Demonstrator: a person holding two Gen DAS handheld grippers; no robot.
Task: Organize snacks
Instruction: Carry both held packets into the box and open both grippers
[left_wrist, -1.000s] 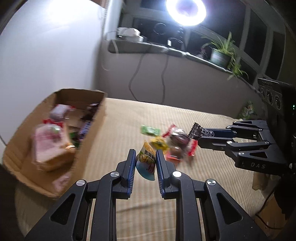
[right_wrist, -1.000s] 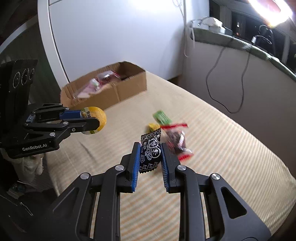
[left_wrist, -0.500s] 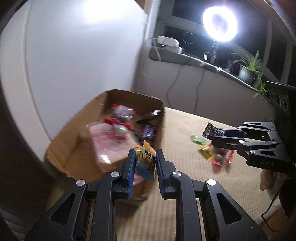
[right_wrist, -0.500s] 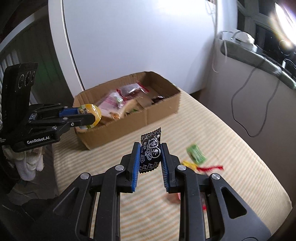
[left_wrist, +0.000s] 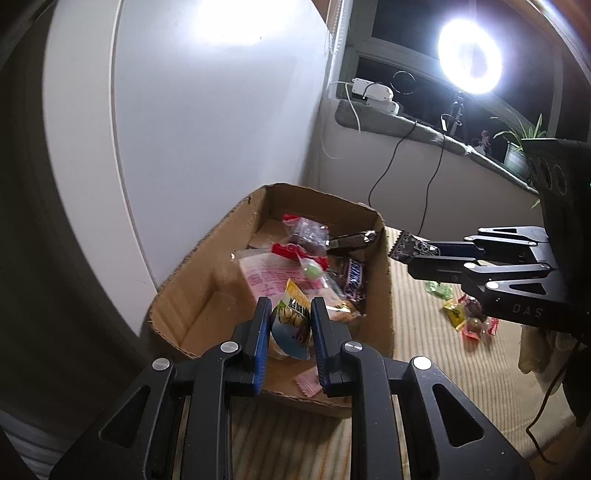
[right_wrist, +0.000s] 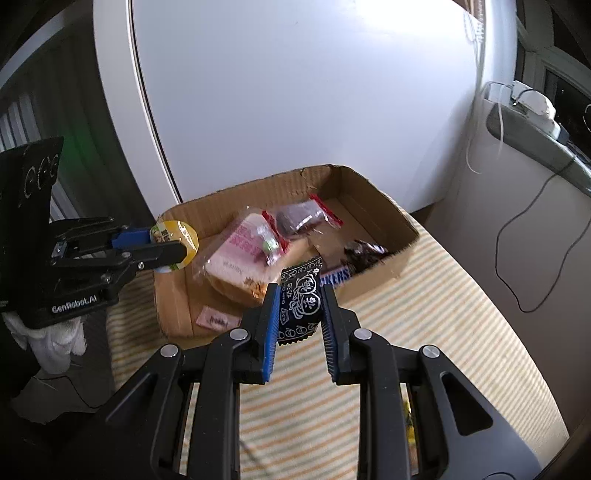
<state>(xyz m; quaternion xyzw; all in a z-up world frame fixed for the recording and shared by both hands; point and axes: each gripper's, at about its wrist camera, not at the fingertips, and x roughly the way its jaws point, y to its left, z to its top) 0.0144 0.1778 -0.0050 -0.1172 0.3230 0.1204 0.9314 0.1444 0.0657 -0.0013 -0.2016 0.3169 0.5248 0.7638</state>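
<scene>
While both tools hang near the cardboard box, each pinches one snack. The left tool grips a small jelly cup with a yellow and blue lid between its blue pads, above the near end of the box; in the right wrist view the same cup sits by the box's left corner. The right tool is pressed onto a black candy wrapper with white print, held upright just outside the box's near wall; in the left wrist view its serrated end pokes out just beyond the right-hand wall.

The box rests on a striped surface beside a white wall panel. Inside lie a bagged sandwich with pink lettering, a clear red-edged packet of dark sweets, a chocolate bar and a dark wrapper. A small pink sachet lies on the box floor.

Well apart from the box, loose sweets remain scattered on the striped surface. A ring light glares above the window ledge, where a potted plant stands.
</scene>
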